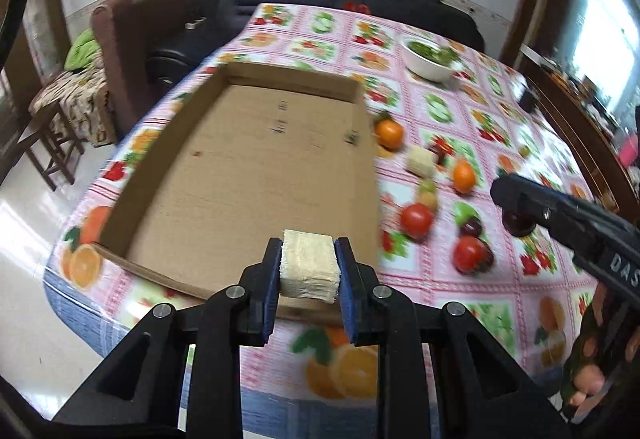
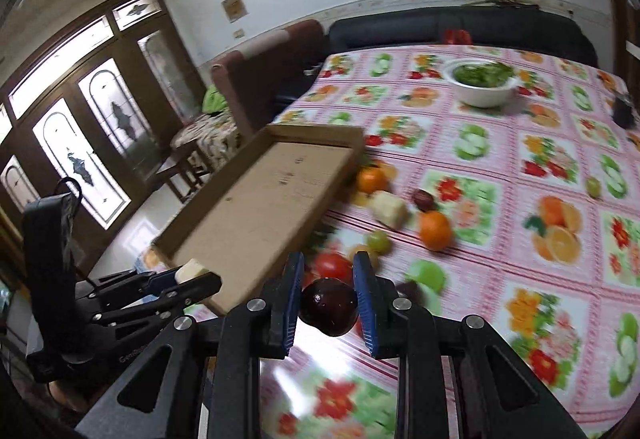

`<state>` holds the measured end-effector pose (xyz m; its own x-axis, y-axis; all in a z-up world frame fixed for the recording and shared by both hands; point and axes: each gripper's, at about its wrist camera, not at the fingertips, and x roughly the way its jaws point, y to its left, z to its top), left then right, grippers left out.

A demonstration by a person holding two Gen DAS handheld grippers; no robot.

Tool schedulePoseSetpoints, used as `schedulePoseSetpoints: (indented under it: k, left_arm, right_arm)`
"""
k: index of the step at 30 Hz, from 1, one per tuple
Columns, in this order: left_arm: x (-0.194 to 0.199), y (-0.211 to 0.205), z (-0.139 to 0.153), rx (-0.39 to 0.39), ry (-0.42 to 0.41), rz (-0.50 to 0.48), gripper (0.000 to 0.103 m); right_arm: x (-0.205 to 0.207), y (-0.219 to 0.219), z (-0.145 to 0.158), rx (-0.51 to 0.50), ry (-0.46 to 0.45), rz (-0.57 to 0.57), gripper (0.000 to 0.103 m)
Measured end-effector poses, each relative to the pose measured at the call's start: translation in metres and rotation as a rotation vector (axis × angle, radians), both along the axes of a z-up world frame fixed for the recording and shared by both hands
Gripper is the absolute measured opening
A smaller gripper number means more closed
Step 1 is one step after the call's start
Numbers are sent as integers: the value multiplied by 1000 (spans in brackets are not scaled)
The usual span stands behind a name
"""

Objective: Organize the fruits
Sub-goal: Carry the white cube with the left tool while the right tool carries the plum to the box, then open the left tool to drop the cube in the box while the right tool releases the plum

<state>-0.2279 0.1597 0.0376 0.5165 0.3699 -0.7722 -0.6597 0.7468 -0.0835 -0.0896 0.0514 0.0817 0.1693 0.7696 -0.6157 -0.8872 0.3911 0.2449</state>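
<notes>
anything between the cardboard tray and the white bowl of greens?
Nothing stands between them: only bare fruit-print tablecloth separates the cardboard tray from the white bowl. It shows best in the right wrist view; the left wrist view agrees.

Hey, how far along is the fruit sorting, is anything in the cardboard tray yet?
Nothing is in the cardboard tray yet; its floor is bare. In hand: the left gripper is shut on a pale block over the tray's near edge, and the right gripper holds a dark plum. Left on the tablecloth: two oranges, two tomatoes, another pale block, and several smaller fruits.
</notes>
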Motion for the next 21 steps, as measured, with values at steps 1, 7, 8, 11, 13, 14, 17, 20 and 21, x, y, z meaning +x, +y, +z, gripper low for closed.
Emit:
schedulePoseSetpoints:
  k: [1, 7, 8, 11, 13, 14, 17, 20, 21]
  left_arm:
    - [-3, 8, 0, 4, 1, 20, 23]
    - [-13, 54, -7, 2, 21, 121, 23]
    - [-13, 61, -10, -1, 31, 139, 23]
    - [-13, 77, -22, -11, 66, 174, 23]
    - [-13, 82, -29, -7, 91, 184, 23]
    - [-13, 83, -30, -6, 96, 183, 23]
    - [-10, 84, -37, 2, 125, 178, 23]
    - [-7, 87, -45, -6, 160, 178, 24]
    - [-6, 88, -48, -15, 169, 184, 24]
  right_arm:
    - [-3, 9, 0, 5, 10, 17, 26]
    - [-19, 61, -11, 17, 107, 110, 26]
    - [-23, 71, -14, 9, 109, 124, 26]
    - [-37, 103, -33, -37, 121, 167, 26]
    - [-43, 115, -44, -62, 128, 182, 26]
    - [-46, 123, -52, -83, 132, 191, 26]
    - [-50, 134, -66, -121, 131, 201, 26]
    - [-55, 138, -71, -146, 90, 201, 28]
    - [-57, 138, -70, -149, 84, 202, 28]
